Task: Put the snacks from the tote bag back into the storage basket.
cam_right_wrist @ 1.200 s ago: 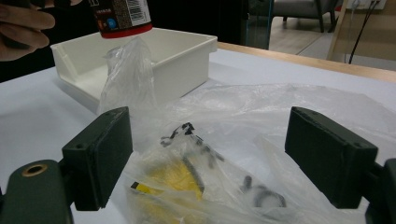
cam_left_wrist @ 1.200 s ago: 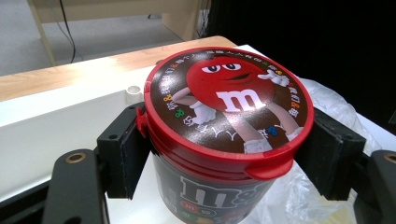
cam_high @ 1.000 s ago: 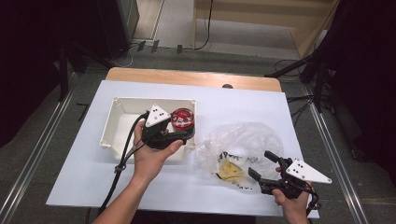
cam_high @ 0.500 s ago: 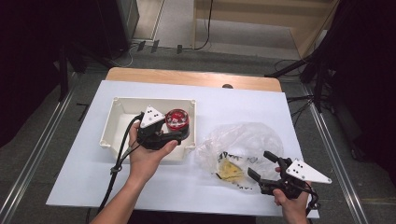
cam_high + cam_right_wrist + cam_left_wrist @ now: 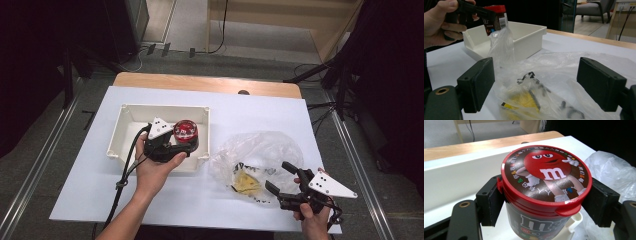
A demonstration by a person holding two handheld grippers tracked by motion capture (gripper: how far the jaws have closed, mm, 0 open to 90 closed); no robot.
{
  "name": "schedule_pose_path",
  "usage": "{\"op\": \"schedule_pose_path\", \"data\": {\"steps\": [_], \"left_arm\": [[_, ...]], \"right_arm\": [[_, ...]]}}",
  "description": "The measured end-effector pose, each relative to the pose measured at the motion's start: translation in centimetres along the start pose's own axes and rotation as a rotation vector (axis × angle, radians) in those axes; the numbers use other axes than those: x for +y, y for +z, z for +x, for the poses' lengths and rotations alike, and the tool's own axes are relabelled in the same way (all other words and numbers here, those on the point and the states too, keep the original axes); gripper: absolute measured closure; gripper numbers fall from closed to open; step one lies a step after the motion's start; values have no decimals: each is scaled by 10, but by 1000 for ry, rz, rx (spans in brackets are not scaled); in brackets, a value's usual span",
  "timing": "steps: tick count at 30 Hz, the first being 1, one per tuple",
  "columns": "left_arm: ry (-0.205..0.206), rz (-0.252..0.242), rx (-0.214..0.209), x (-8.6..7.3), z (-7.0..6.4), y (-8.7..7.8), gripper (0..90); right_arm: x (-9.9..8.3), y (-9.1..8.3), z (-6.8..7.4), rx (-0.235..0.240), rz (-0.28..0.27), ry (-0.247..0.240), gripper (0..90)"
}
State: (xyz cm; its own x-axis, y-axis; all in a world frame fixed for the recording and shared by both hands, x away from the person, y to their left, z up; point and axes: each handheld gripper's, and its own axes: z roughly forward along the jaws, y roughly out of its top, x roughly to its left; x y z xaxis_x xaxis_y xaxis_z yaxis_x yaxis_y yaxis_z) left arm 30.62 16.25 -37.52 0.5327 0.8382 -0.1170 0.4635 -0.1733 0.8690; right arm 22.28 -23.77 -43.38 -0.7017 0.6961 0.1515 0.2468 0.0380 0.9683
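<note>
The left gripper [image 5: 181, 143] clamps the candy tub [image 5: 545, 185] over the white bin [image 5: 125, 131], not yet set down, while the right gripper [image 5: 281, 179], jaws apart, waits at the plastic bag [image 5: 260, 155].

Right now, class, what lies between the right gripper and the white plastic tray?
In the high view, a crumpled clear plastic bag lies between right gripper and tray.

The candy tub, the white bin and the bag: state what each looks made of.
Candy tub: likely glossy plastic, with a red snap lid showing glare and a moulded tab. White bin: matte, rigid moulded plastic by its thick walls and corner bosses. Bag: thin clear plastic film, crinkled and see-through, yellow contents visible inside. The left gripper clamps the tub.
</note>
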Motion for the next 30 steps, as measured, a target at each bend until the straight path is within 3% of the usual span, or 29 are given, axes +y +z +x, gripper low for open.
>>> {"op": "schedule_pose_path", "data": {"steps": [30], "left_arm": [[-12, 15, 38, -16, 11, 9, 260]], "right_arm": [[0, 1, 0, -16, 3, -1, 150]]}}
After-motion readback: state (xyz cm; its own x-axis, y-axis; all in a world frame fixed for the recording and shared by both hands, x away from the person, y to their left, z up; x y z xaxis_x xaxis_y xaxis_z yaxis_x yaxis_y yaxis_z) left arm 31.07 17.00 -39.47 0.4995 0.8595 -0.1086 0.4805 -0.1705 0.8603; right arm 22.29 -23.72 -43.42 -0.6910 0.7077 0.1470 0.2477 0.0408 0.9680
